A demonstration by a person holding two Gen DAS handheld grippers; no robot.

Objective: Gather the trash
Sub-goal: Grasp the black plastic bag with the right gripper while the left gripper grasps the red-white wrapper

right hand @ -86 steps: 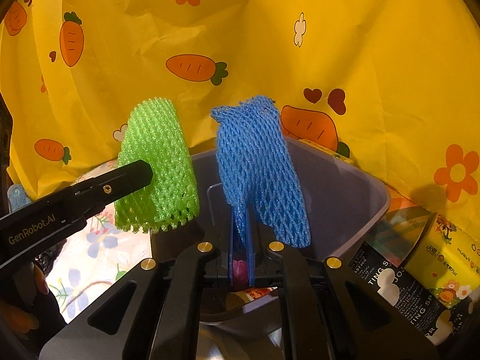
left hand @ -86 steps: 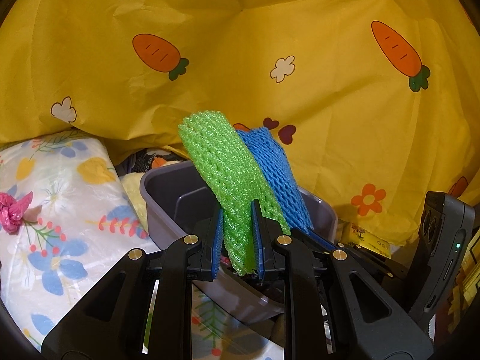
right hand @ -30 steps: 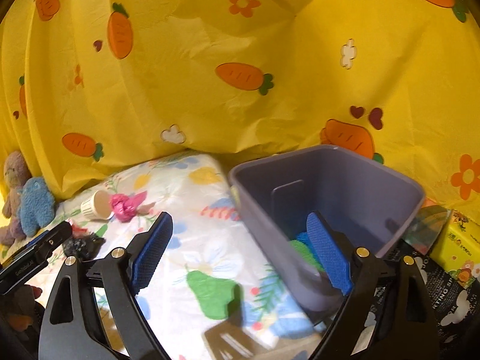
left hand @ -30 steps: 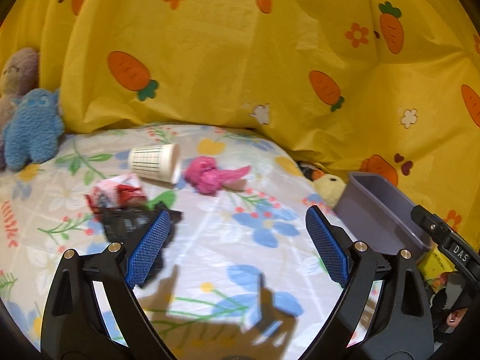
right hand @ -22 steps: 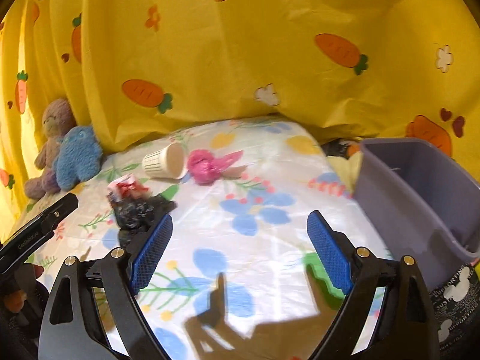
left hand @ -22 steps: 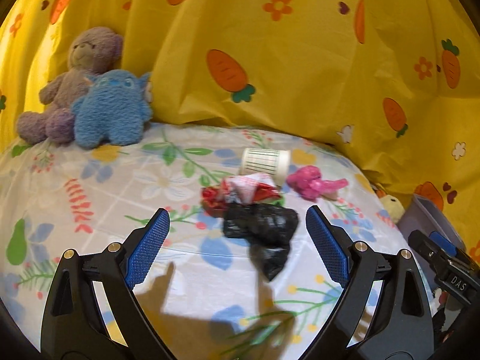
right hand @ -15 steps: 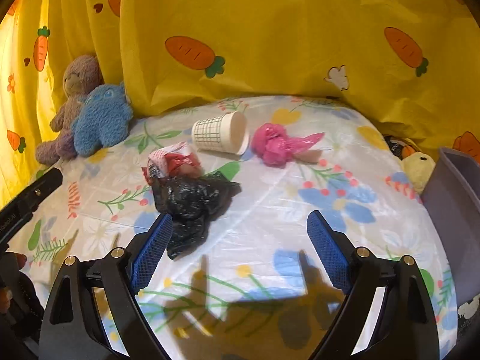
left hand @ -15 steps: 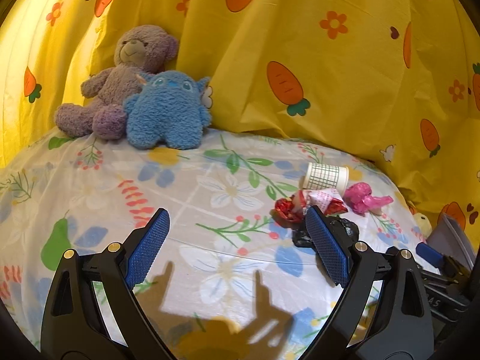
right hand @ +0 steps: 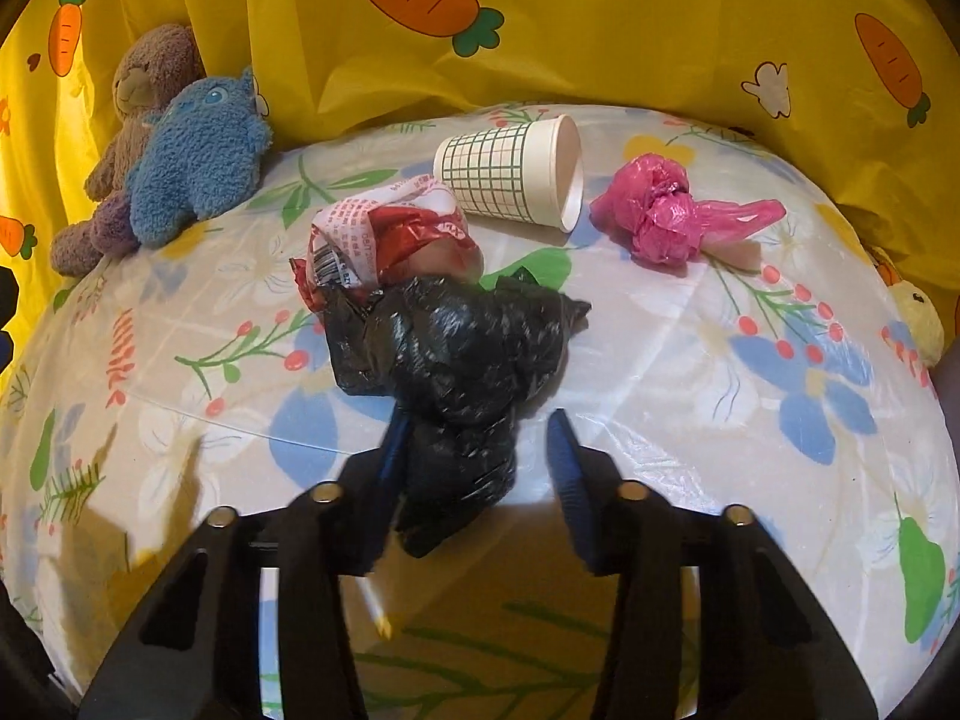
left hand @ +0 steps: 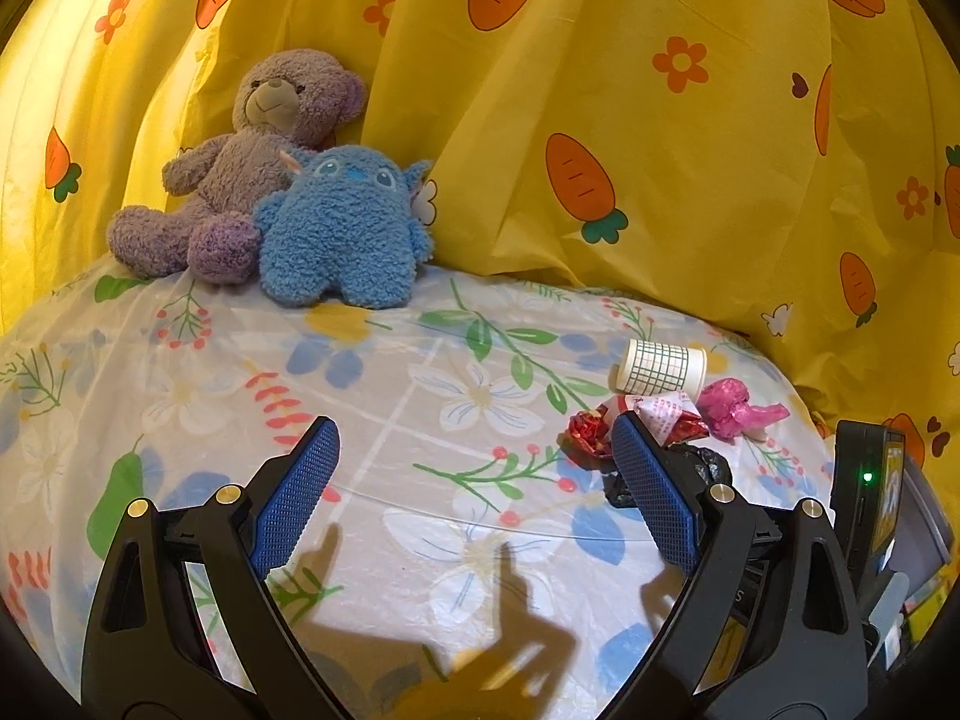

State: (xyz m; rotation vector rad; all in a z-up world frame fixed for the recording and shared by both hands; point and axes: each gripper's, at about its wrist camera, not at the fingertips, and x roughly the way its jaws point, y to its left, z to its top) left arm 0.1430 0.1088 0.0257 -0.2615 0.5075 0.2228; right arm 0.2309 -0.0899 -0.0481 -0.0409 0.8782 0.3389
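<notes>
Right gripper (right hand: 477, 432): jaws partly closed, just been closing around crumpled glossy black plastic bag (right hand: 456, 354); right pad not touching. Bag lies on floral sheet (right hand: 690, 360), touching red-white wrapper (right hand: 384, 234). Left gripper (left hand: 474, 480): wide, empty.

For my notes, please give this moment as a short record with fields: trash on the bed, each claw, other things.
trash on bed: black bag, red wrapper, paper cup on its side, pink bag
right claw: jaws just closing around the black bag, right pad not yet touching
left claw: open, empty
other: two plush toys by the yellow curtain
</notes>
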